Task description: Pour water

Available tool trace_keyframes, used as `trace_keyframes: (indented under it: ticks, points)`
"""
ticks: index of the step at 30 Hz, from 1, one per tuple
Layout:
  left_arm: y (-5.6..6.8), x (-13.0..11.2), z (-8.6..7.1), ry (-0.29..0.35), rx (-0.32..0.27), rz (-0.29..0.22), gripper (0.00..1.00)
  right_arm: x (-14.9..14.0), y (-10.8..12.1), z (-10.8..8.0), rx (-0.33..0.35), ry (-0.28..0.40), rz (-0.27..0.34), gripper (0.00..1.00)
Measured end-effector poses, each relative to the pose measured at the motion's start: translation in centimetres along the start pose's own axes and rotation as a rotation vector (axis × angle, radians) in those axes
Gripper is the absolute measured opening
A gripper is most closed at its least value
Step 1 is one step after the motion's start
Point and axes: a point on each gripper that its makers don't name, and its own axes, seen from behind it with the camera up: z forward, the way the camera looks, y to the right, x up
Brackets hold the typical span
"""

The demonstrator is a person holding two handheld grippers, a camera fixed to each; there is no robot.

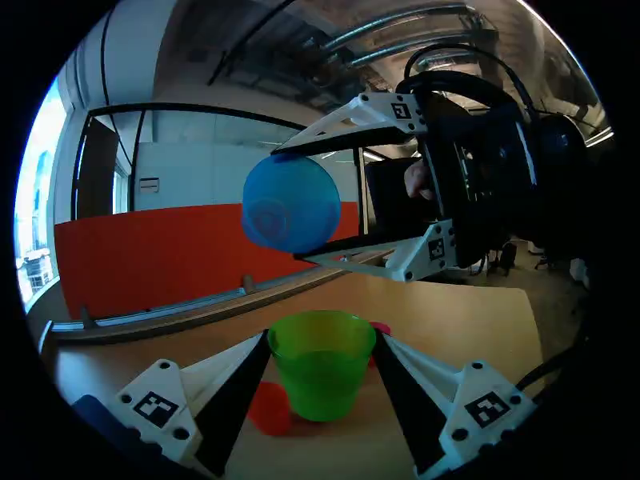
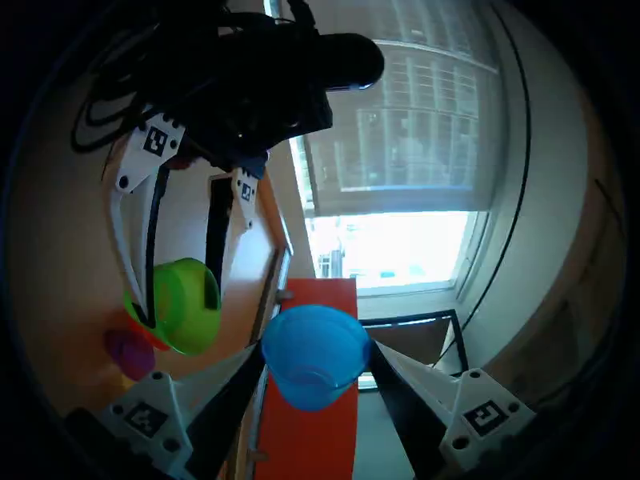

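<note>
A pale wooden table (image 1: 456,320) is seen in the left gripper view, backed by an orange wall panel (image 1: 144,256) at 9 o'clock. Above the table, at 12 o'clock, the right gripper (image 1: 288,204) is held in the air, and its two fingers are closed from above and below on a blue cup (image 1: 290,204). Nearest the camera, at 6 o'clock, the left gripper (image 1: 320,340) is closed on a green cup (image 1: 322,376), which stands upright on the table with one finger pressed to each side. A small red cup (image 1: 270,408) lies just beside the green cup at 7 o'clock, and a pink item (image 1: 381,328) is partly hidden behind it at 2 o'clock. The blue cup is tipped far over, with its base turned toward the camera, slightly toward 11 o'clock of the green cup's mouth. Whether water is inside cannot be told. If water is present, it could be spilled past the green rim onto the table or the red cup, because the blue cup is judged to be high and not centred over the opening. The green cup could also be tipped if the squeeze on it were loosened. A hand (image 1: 416,180) is glimpsed behind the right gripper. In the right gripper view the room appears turned sideways, so that wrist is judged to be rolled steeply for pouring.
</note>
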Motion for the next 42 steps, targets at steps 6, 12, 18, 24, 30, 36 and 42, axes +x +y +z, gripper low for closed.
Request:
trace_keyframes:
  ticks: [6,12,18,24,30,36,42]
  points:
    - [-0.1,0.1,0.0,0.003,0.003,-0.003,0.89,-0.7,-0.1,-0.1,0.006,0.004,0.09,0.94]
    - [-0.1,0.1,0.0,0.001,0.003,-0.002,0.89,-1.2,-0.7,-0.4,0.011,0.007,0.194,0.94]
    - [-0.1,0.2,-0.1,0.002,0.004,-0.006,0.89,-1.6,-1.0,-0.7,0.016,0.012,0.301,0.94]
    - [-0.2,0.2,-0.1,0.002,0.005,-0.012,0.89,-1.7,-1.3,-0.9,0.019,0.007,0.346,0.94]
    - [-0.4,0.2,-0.1,0.005,0.012,-0.02,0.89,-1.9,-1.9,-1.0,0.024,0.002,0.438,0.94]
    - [-0.5,0.4,-0.2,0.006,0.014,-0.023,0.89,-1.8,-2.1,-1.3,0.021,0.006,0.569,0.93]
    - [-0.5,0.5,-0.4,0.007,0.019,-0.025,0.89,-1.9,-2.9,-1.6,0.023,0.005,0.72,0.93]
